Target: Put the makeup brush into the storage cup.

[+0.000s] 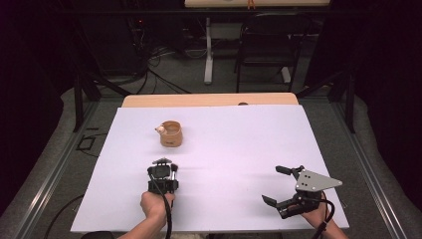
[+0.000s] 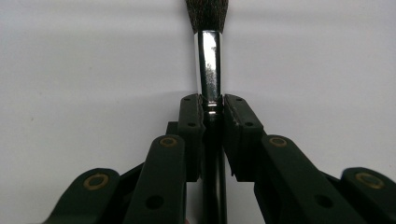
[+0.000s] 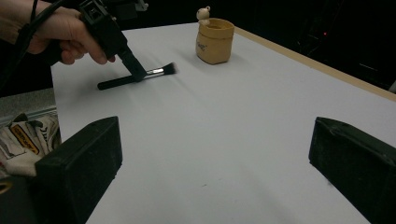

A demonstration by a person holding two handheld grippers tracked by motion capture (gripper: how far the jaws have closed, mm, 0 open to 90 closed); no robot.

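Two forearms come in at the near edge in the high view. The left gripper [image 1: 163, 173] stands over the makeup brush [image 1: 173, 172], whose bristles peek out on its right side, and the tan bear cup [image 1: 171, 133] sits just beyond on the white table [image 1: 239, 149], straight ahead of that hand. The right gripper [image 1: 277, 185] rests well apart, jaws spread wide and empty, so the left is plainly the nearer one.

Black jaws in the left gripper view are clamped on the brush at the base of its shiny metal ferrule [image 2: 208, 65]; its long axis runs straight away from the camera, bristles outermost.

From the right gripper view, the brush lies flat, nearly level on the table, bristles pointing toward the cup [image 3: 214, 40]. A small dark mark on the cup is too small to read.
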